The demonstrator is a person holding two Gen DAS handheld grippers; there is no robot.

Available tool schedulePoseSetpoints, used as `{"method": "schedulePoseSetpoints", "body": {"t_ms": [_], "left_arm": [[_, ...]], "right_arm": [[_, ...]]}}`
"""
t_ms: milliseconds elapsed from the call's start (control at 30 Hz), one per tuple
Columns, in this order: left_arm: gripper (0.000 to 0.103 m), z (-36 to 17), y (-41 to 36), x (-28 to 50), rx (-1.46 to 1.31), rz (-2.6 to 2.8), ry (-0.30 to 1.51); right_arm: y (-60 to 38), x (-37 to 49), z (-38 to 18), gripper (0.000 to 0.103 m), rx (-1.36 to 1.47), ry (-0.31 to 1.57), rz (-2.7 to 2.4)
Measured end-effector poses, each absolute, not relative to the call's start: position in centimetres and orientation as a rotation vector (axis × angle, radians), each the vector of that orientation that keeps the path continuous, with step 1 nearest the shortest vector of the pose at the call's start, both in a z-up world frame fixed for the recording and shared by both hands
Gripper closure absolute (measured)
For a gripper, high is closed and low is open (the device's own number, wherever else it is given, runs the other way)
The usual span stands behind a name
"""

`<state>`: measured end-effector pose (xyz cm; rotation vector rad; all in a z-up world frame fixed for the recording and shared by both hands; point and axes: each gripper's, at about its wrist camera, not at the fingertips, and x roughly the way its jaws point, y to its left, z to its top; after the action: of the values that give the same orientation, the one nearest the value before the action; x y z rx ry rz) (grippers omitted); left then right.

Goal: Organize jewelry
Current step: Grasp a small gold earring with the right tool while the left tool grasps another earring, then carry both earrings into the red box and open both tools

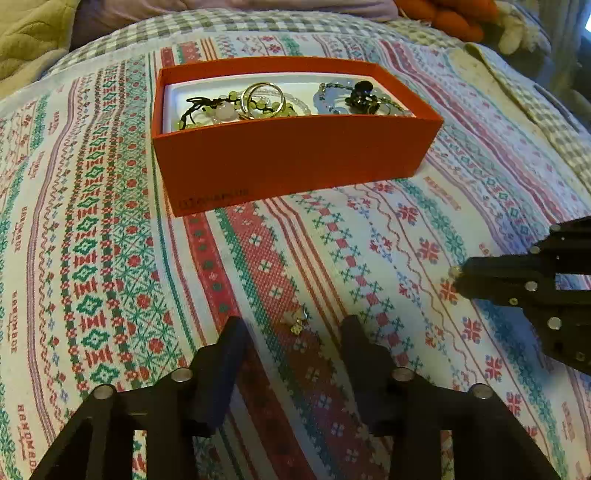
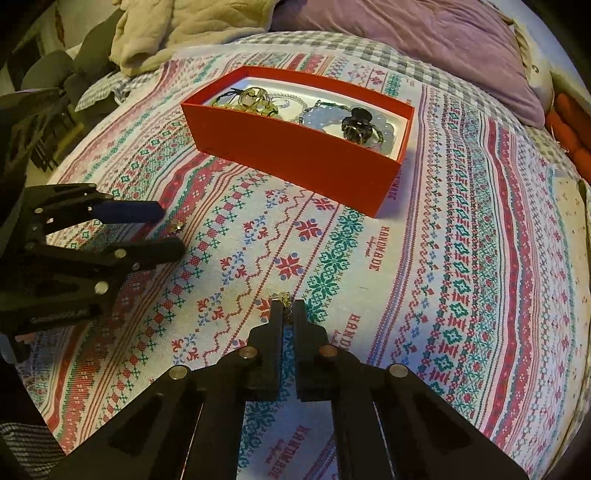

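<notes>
A red open box point(image 1: 291, 155) sits on the patterned bedspread and holds green beads, rings point(image 1: 262, 99), a blue bead bracelet and a dark hair clip point(image 1: 364, 98). It also shows in the right wrist view point(image 2: 295, 155). My left gripper point(image 1: 295, 328) is open, low over the cloth, with a small gold earring point(image 1: 297, 323) lying between its fingertips. In the right wrist view the left gripper point(image 2: 168, 230) is at the left with that earring point(image 2: 178, 225) between its fingers. My right gripper point(image 2: 287, 308) is shut on a small gold jewelry piece point(image 2: 283, 297) at its tips.
The patterned bedspread point(image 2: 461, 258) covers the bed. A purple pillow point(image 2: 424, 48) and a beige blanket point(image 2: 177, 29) lie beyond the box. Orange items point(image 1: 443, 14) lie at the far right. The right gripper body point(image 1: 535, 291) shows at the left wrist view's right edge.
</notes>
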<state>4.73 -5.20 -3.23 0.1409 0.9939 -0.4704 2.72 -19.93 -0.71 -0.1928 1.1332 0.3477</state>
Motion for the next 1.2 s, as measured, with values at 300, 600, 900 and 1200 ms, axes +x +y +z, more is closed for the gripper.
{"method": "schedulePoseSetpoints", "body": {"t_ms": [300, 600, 900, 1200], "left_arm": [[0.096, -3.4, -6.1, 5.1, 0.169, -0.498, 0.995], [0.096, -2.7, -6.0, 4.9, 0.182, -0.510, 0.998], [0.096, -0.2, -5.0, 5.4, 0.129, -0.488, 0.965], [0.096, 2.5, -4.3, 5.9, 0.097, -0.474, 0.912]], "right_arm": [[-20.4, 2.7, -0.4, 0.099, -0.180, 1.133, 0.342], [-20.9, 3.0, 1.0, 0.099, -0.148, 1.111, 0.339], [-21.2, 3.8, 2.9, 0.099, -0.123, 1.075, 0.335], [-21.3, 4.8, 4.7, 0.099, -0.092, 1.036, 0.320]]}}
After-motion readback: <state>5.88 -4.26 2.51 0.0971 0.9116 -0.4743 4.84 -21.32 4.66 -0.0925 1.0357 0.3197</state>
